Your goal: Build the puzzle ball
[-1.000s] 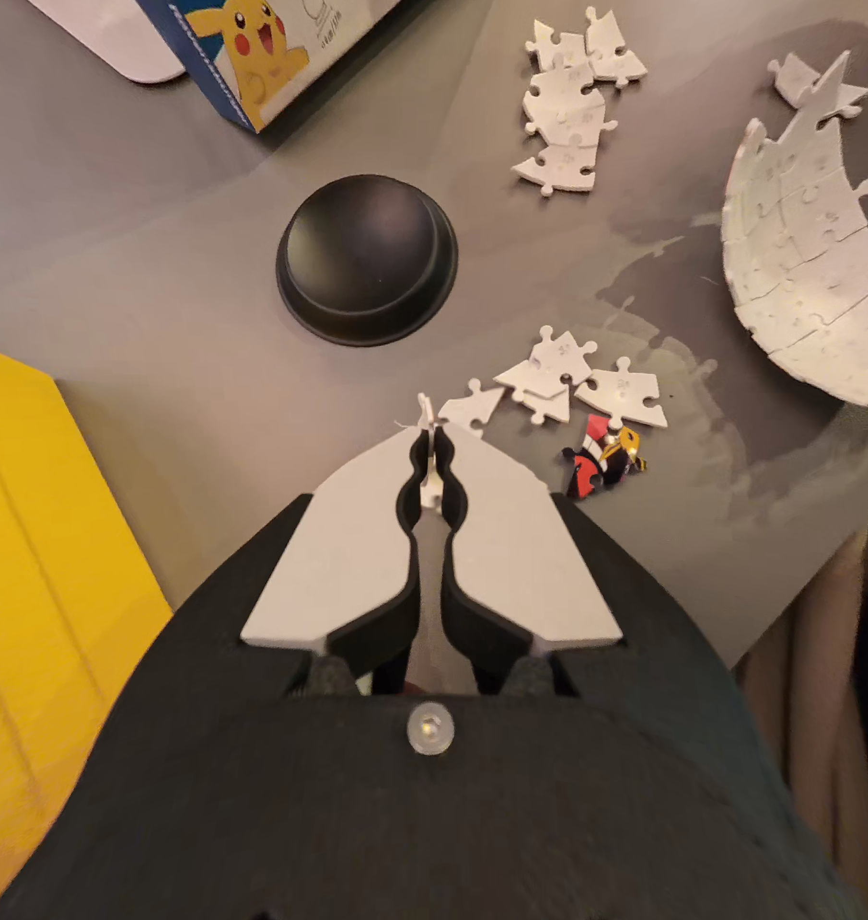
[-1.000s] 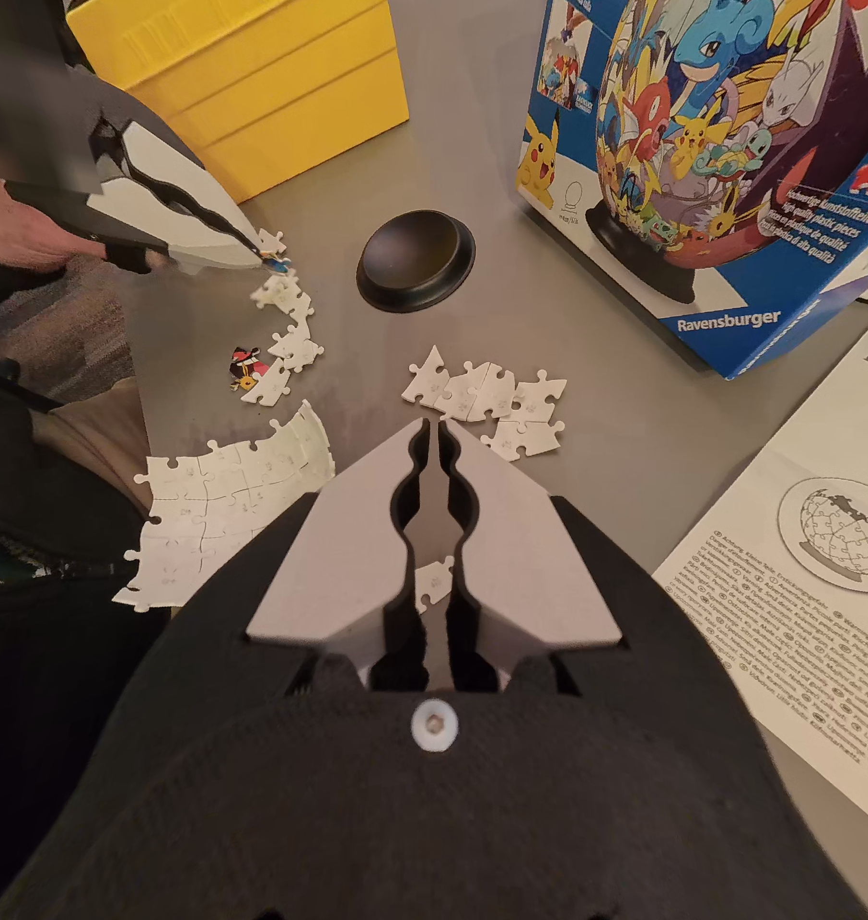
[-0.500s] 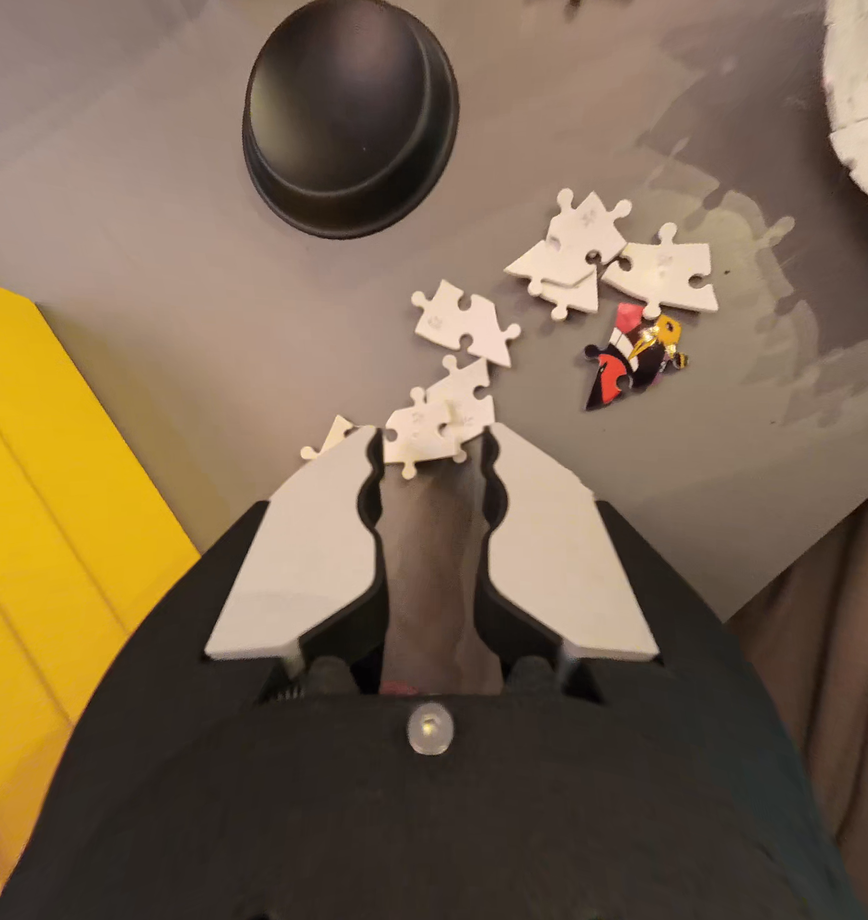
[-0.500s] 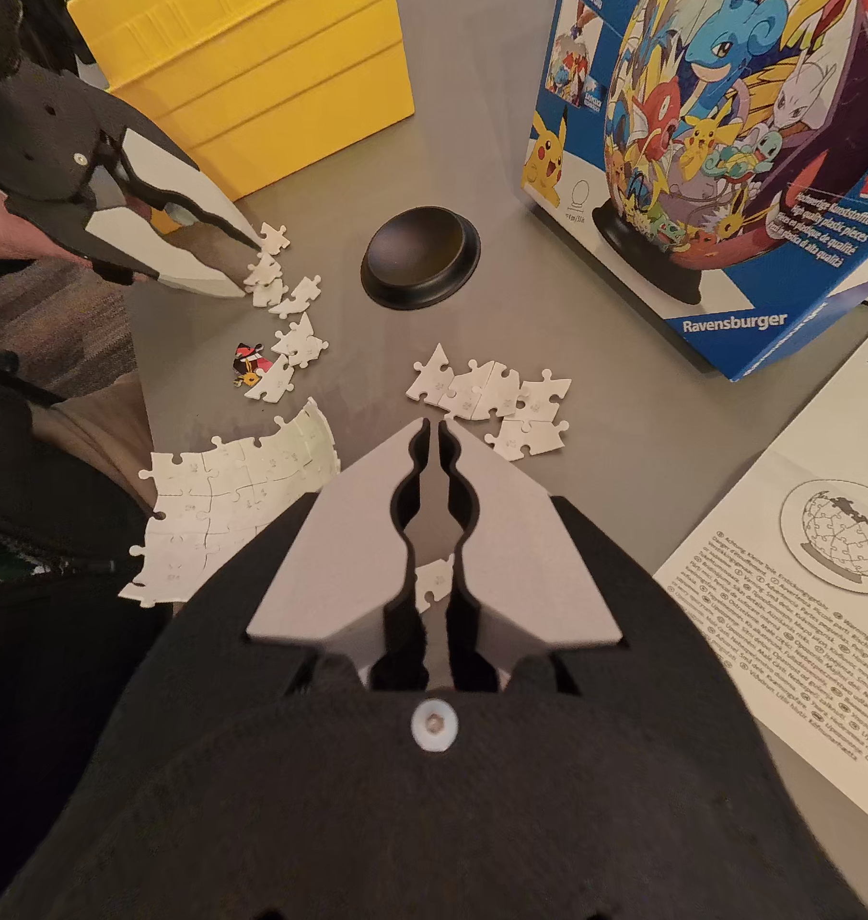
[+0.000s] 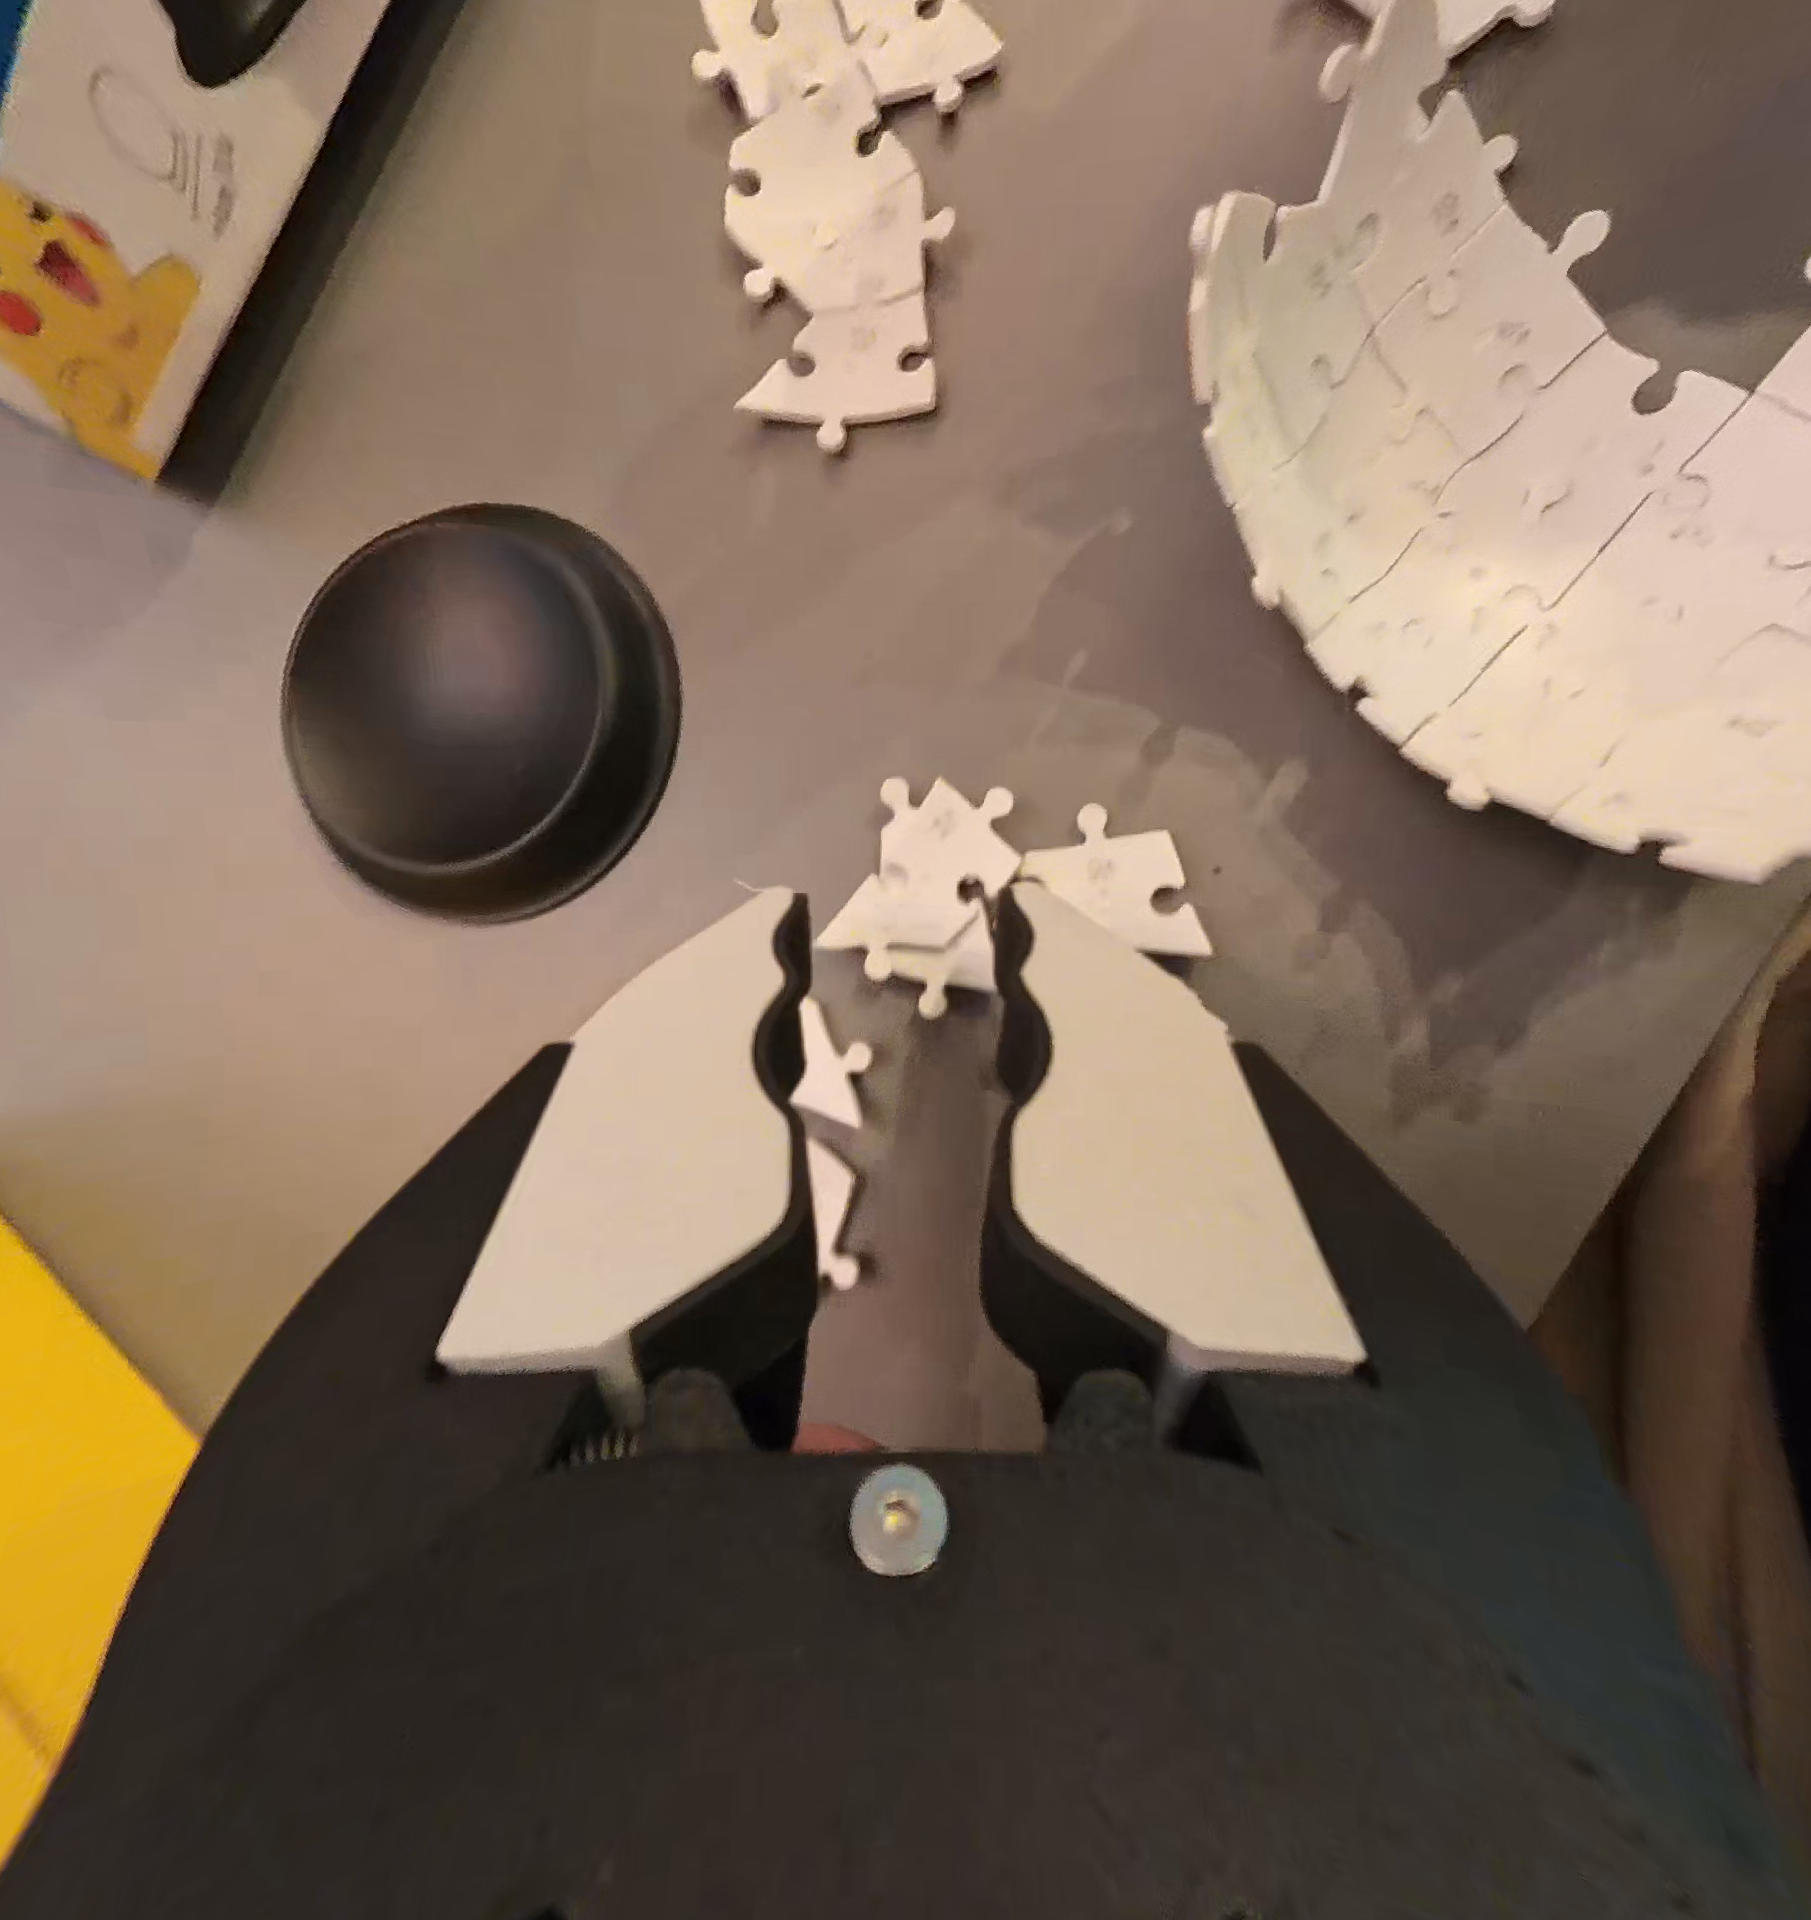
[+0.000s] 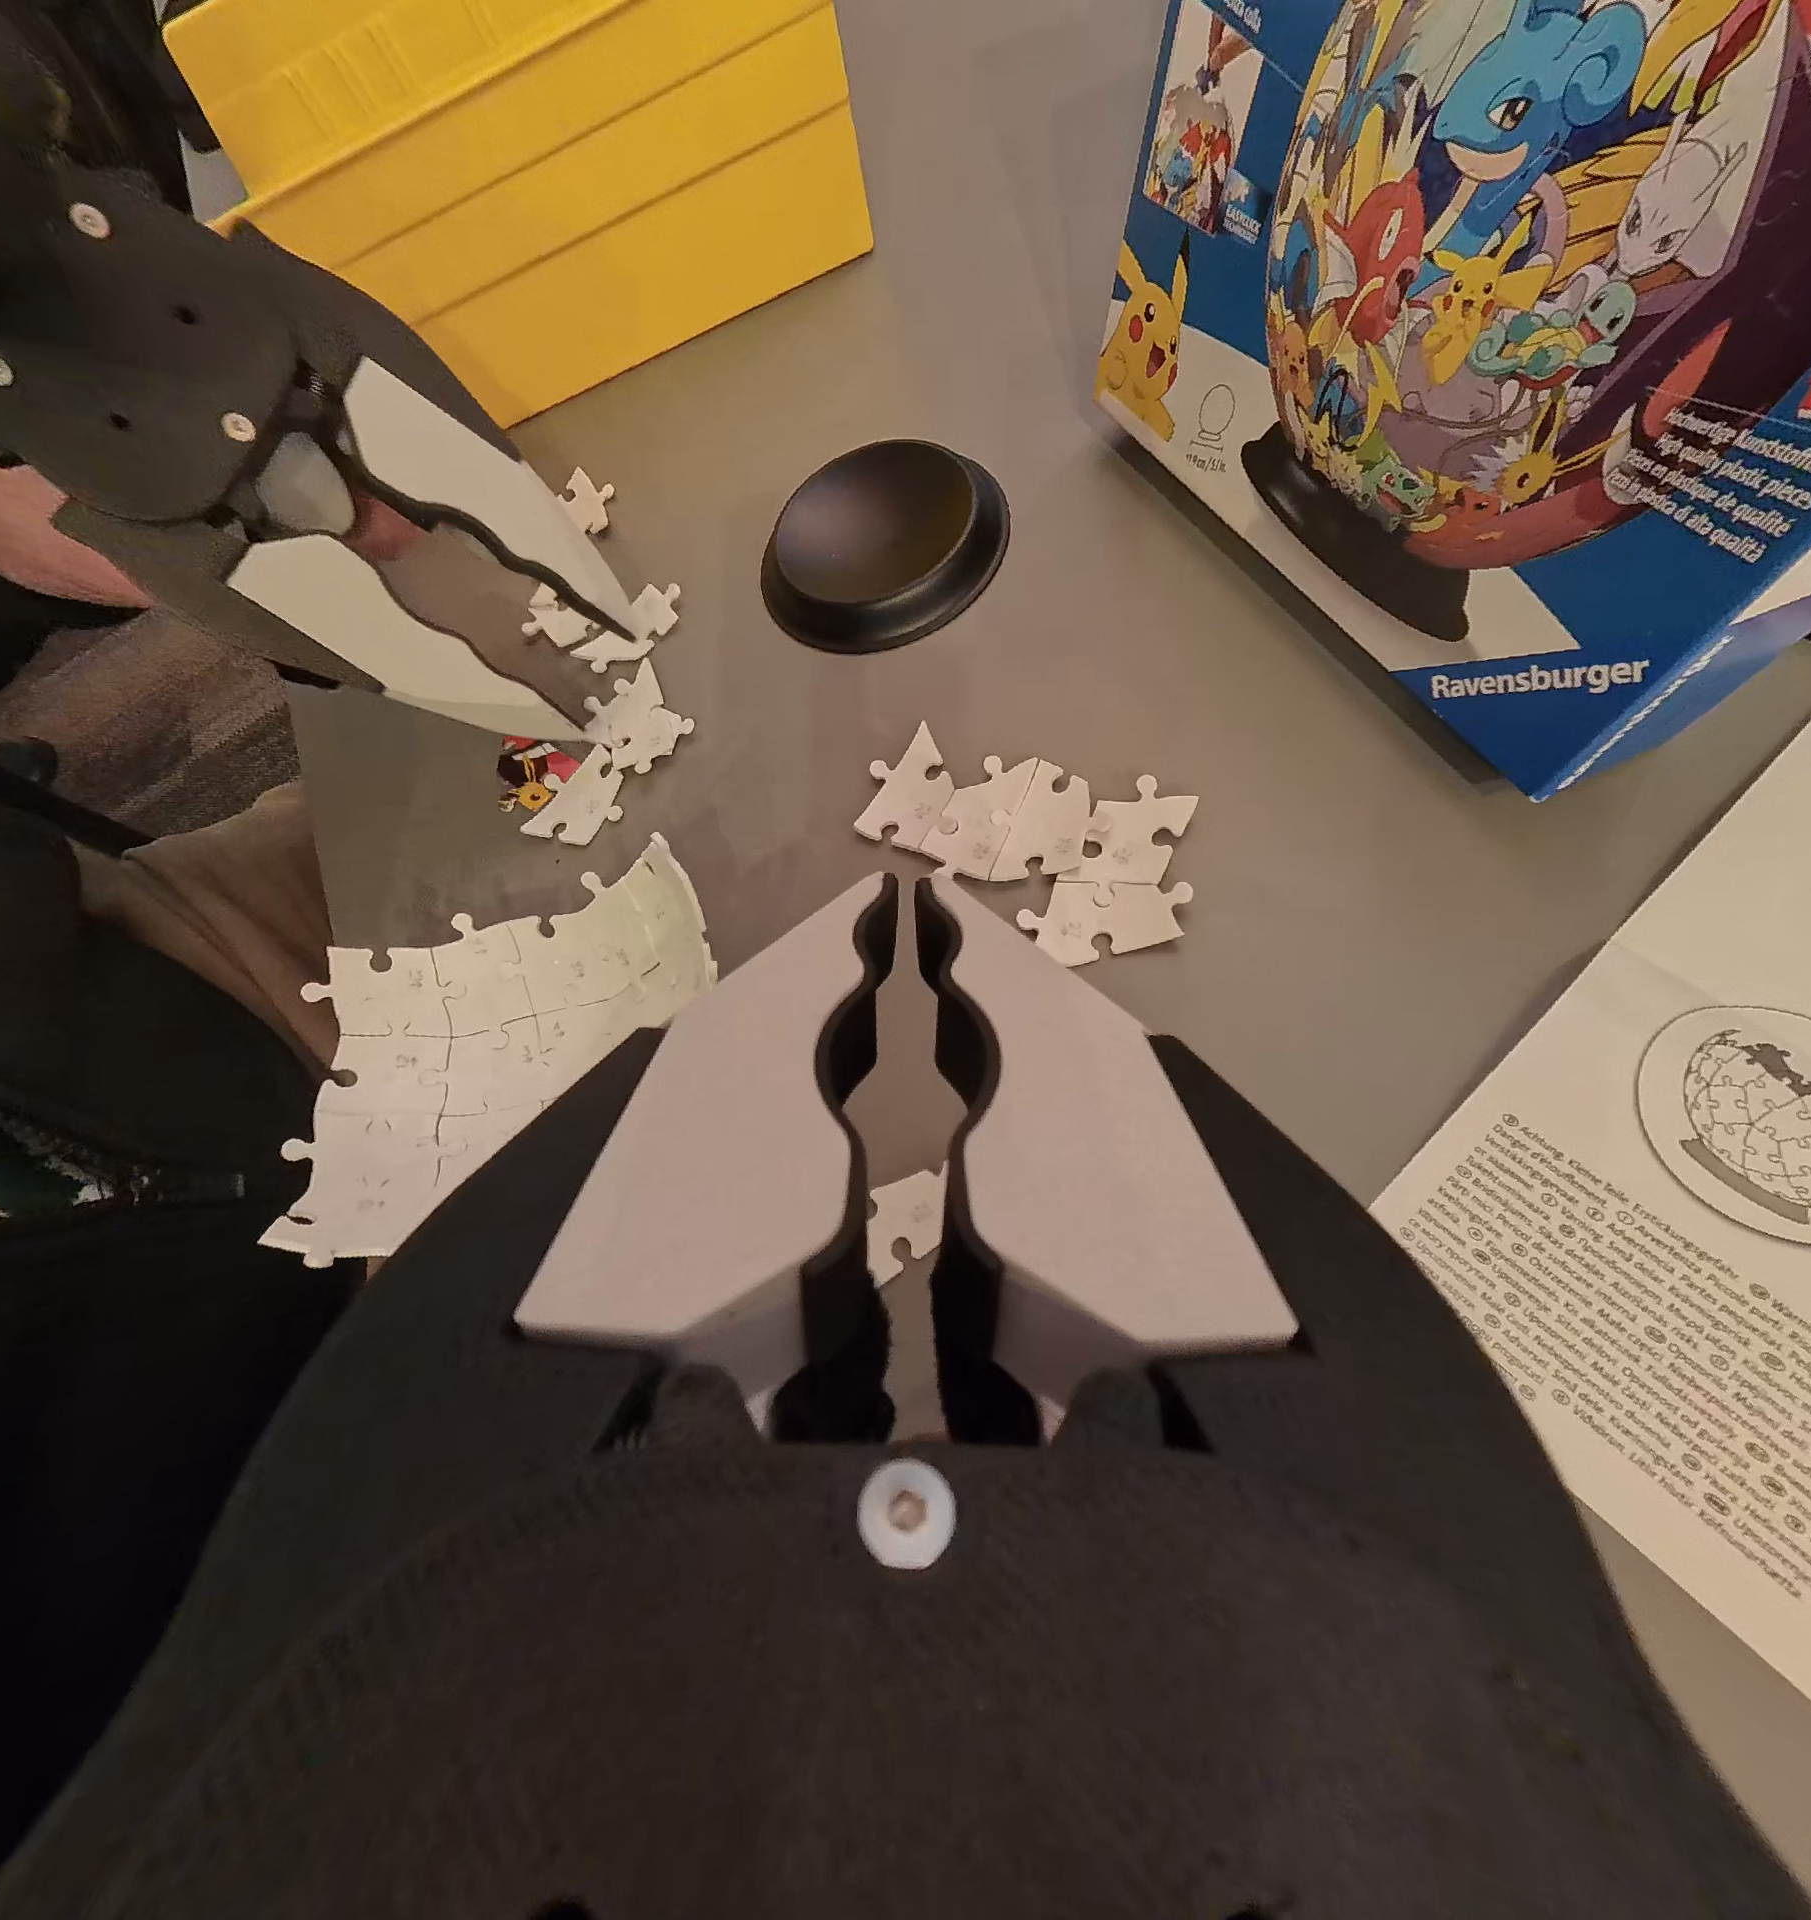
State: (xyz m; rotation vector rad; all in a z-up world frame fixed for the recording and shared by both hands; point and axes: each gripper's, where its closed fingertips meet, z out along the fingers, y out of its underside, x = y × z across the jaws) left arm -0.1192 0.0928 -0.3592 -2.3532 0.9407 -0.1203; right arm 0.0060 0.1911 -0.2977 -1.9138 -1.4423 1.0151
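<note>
My left gripper is open and empty, low over the grey table, its tips at a small pile of white puzzle pieces. Two more pieces lie under its left finger. The right wrist view also shows the left gripper. The curved assembled ball section lies to its right, white side up, and also shows in the right wrist view. My right gripper is shut and empty, above the table just before a cluster of joined white pieces. The black ball stand sits beyond.
The puzzle box stands at the back right, a paper instruction sheet lies at the right, and a yellow box stands at the back left. A colour-side-up piece lies near the left gripper. One white piece lies under my right gripper. Some 20 cm of space lies between my two pairs of fingers. To the white piece: right tips about 10 cm, left tips about 20 cm.
My left gripper was shut on a white piece, opened and let it go, then moved forward to the small pile of pieces. My right gripper has stayed still.
</note>
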